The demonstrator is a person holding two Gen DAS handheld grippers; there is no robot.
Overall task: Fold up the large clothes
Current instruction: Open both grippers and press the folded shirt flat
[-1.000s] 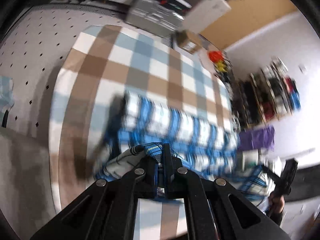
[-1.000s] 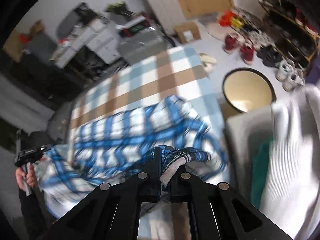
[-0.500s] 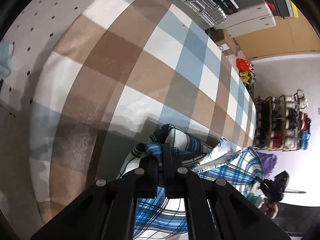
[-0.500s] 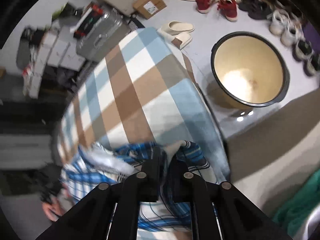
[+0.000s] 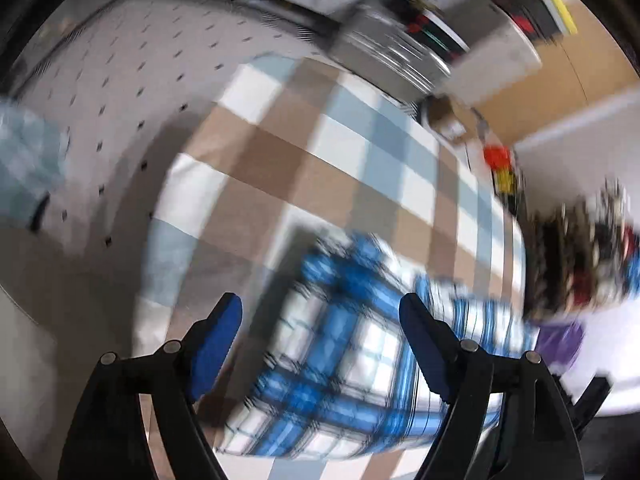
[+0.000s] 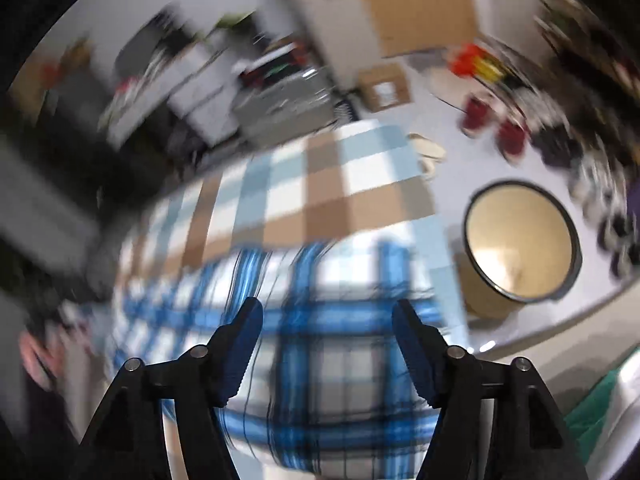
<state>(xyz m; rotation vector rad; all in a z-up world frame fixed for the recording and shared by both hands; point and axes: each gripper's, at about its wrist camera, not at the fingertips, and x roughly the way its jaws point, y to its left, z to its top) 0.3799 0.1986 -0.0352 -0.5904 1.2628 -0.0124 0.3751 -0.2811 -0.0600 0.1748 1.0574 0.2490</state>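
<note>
One plaid shirt lies on one checked surface; beside it stand one round tub and two red shoes (both blurred).

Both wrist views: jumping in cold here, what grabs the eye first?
The blue-and-white plaid shirt dominates, lying on the brown, blue and white checked cloth straight ahead of both grippers. The left gripper and right gripper both have their jaws wide apart, holding nothing, above the shirt. To the right in the right wrist view, a round cream tub with a dark rim stands on the floor beside the checked cloth.
</note>
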